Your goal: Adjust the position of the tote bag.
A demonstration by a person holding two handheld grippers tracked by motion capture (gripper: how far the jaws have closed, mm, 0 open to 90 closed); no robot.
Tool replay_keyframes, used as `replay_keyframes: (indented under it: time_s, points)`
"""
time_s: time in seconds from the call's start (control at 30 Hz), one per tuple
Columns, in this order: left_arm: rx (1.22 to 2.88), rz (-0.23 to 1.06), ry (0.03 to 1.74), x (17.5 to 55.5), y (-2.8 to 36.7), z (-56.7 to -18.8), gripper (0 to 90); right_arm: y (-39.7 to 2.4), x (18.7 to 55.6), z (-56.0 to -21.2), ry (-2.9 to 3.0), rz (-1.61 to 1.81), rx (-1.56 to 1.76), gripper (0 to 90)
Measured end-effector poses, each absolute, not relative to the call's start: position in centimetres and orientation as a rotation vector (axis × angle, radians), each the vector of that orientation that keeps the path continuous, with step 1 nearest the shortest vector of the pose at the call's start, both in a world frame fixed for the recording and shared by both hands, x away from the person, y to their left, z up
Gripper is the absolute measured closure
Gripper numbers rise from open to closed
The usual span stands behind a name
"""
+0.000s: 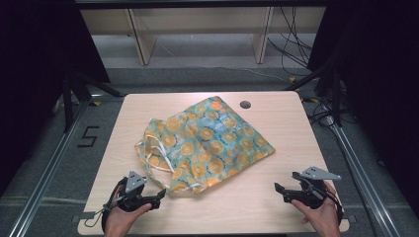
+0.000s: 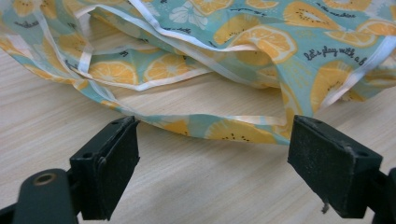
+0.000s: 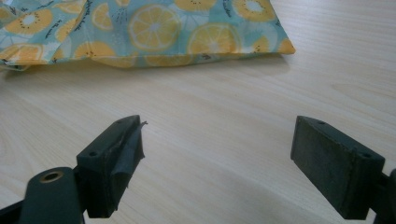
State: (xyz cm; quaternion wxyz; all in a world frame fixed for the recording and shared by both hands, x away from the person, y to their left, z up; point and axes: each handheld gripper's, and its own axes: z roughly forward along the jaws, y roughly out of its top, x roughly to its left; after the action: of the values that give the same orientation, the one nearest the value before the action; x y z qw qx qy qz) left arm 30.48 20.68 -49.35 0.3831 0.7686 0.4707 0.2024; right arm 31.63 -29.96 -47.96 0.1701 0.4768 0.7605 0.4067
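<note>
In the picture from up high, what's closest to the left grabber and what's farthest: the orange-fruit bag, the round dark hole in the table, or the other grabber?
From the left gripper:
1. Teal cloth bag with orange slices, right at its jaws.
2. Right gripper, across the table's near edge.
3. Round dark hole, at the far side of the wooden table.

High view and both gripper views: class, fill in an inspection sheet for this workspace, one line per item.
Surface: light wooden table, a round cable hole near its far edge.
Job's things: crumpled orange-slice print fabric bag lying flat mid-table, white-trimmed handles loose on its left.
Clutter: nothing seen.
Grippers: left tongs open, right at the bag's near corner, nothing between the jaws; right tongs open, apart from the bag over bare wood.
Cables: a lead trails from the left hand; black cables lie on the floor behind.
Surroundings: wooden shelving, dark curtains.
</note>
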Motion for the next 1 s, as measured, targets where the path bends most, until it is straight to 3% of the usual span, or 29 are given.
replay_keyframes:
  time_s: [0.5, 1.0]
  points:
    - [1.94, 0.567, 1.2, 31.5, 21.1, -48.0, 15.4, -29.8, 31.9, -48.2, 2.191, 1.176, 1.315, 20.8]
    - [1.918, 0.533, 1.27, 38.6, 23.2, -45.2, 15.4, -29.1, 31.9, -48.3, 2.212, 1.127, 1.331, 22.2]
